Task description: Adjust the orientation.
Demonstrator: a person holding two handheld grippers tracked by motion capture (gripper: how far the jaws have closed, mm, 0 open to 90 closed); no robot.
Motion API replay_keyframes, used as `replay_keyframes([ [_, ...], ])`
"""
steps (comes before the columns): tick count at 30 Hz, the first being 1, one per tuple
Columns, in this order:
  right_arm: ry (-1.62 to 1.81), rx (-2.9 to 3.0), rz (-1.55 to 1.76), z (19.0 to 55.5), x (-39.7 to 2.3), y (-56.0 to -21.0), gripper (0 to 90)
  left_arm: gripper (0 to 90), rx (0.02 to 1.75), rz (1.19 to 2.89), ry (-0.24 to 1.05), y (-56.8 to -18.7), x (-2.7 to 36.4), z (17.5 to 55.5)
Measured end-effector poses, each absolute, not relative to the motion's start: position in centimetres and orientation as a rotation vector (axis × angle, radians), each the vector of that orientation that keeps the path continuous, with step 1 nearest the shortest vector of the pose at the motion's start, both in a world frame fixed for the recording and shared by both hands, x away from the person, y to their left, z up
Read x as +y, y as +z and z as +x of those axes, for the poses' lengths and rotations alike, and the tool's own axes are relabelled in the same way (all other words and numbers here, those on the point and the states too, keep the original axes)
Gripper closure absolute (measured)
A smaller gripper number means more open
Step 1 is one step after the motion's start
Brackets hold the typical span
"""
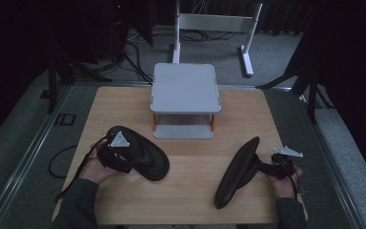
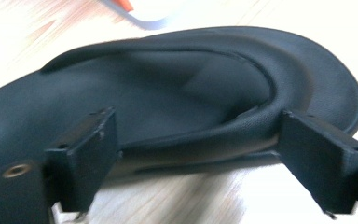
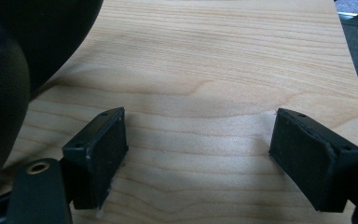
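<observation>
Two black flip-flop slippers are on the wooden table (image 1: 181,191). The left slipper (image 1: 143,152) lies flat, sole down. My left gripper (image 1: 123,160) is at its near edge, open, and in the left gripper view its jaws (image 2: 198,135) stand wide on either side of the slipper's strap (image 2: 242,126) without pressing it. The right slipper (image 1: 237,171) is tipped up on its edge. My right gripper (image 1: 269,167) is just right of it, open, with bare wood between its jaws (image 3: 198,126). That slipper (image 3: 9,70) is a dark mass at the left of the right gripper view.
A grey two-level stand (image 1: 186,88) with orange posts sits at the table's far middle. White frame legs (image 1: 248,47) and cables lie on the floor beyond. The table's right edge (image 3: 354,70) is close to my right gripper.
</observation>
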State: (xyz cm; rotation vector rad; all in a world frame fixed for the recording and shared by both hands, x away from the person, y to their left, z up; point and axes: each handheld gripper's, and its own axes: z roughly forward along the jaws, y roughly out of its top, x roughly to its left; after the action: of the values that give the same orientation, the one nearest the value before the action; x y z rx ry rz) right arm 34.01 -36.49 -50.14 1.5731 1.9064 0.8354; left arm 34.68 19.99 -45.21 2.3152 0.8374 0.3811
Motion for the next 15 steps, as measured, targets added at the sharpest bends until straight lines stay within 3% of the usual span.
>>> replay_keyframes([
  [7, 0.835, 1.907, 1.573, 34.0, -36.5, -50.1, 18.5, 13.6, 0.813, 2.320, 0.361, -45.5, 19.5, 35.0],
  [15, 0.835, 1.907, 1.573, 34.0, -36.5, -50.1, 18.5, 34.8, 0.796, 2.300, 0.387, -45.2, 18.7, 34.0],
])
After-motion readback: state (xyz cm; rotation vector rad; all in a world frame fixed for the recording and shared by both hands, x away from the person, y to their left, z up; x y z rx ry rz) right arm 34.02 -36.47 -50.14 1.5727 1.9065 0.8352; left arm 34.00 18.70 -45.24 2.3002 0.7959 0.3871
